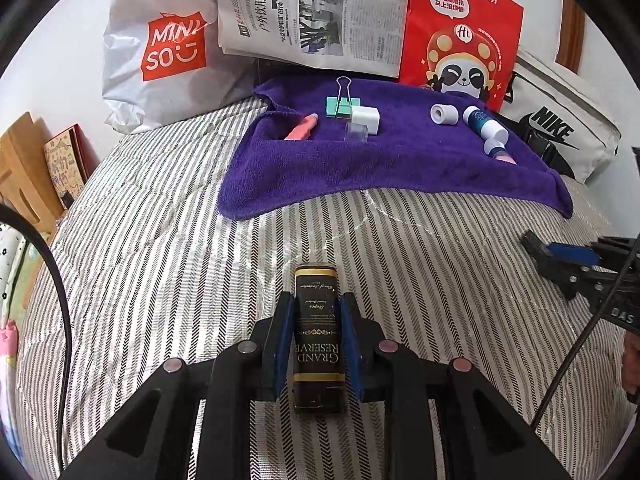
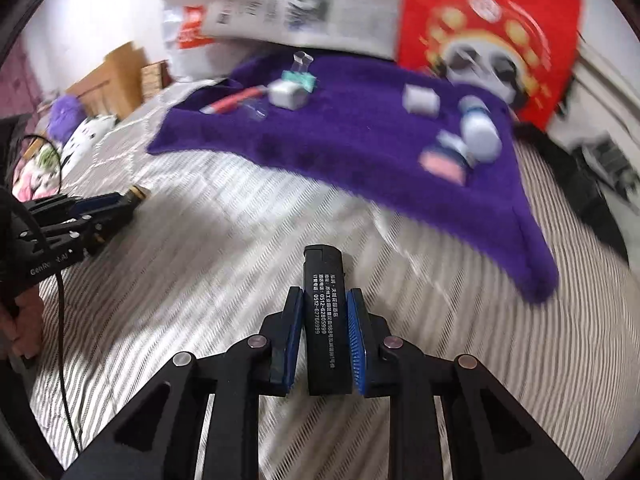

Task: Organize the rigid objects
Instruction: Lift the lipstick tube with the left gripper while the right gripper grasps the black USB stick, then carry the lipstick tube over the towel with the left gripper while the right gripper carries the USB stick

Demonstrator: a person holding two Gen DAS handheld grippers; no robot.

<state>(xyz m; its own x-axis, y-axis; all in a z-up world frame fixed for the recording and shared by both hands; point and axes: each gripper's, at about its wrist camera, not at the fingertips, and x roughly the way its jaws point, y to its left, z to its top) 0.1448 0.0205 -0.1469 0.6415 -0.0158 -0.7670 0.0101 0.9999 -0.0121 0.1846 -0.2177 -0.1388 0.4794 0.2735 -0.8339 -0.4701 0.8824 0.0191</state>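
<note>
My left gripper (image 1: 316,308) is shut on a black and gold "Grand Reserve" lighter (image 1: 317,332), held above the striped bedcover. My right gripper (image 2: 325,300) is shut on a black lighter (image 2: 323,320) with white print. A purple towel (image 1: 384,168) lies ahead, also in the right wrist view (image 2: 360,160). On it lie a pink pen (image 1: 302,128), a green binder clip (image 1: 342,102), a white charger block (image 1: 365,118), a white roll (image 1: 443,114), and small white bottles (image 1: 486,124). The right gripper shows at the left view's right edge (image 1: 560,260); the left gripper shows in the right view (image 2: 96,208).
Behind the towel stand a white Miniso bag (image 1: 160,48), a newspaper (image 1: 312,12), a red panda bag (image 1: 460,36) and a Nike bag (image 1: 560,128). A wooden board and books (image 1: 40,168) sit at the left bed edge. A black cable (image 1: 48,264) hangs left.
</note>
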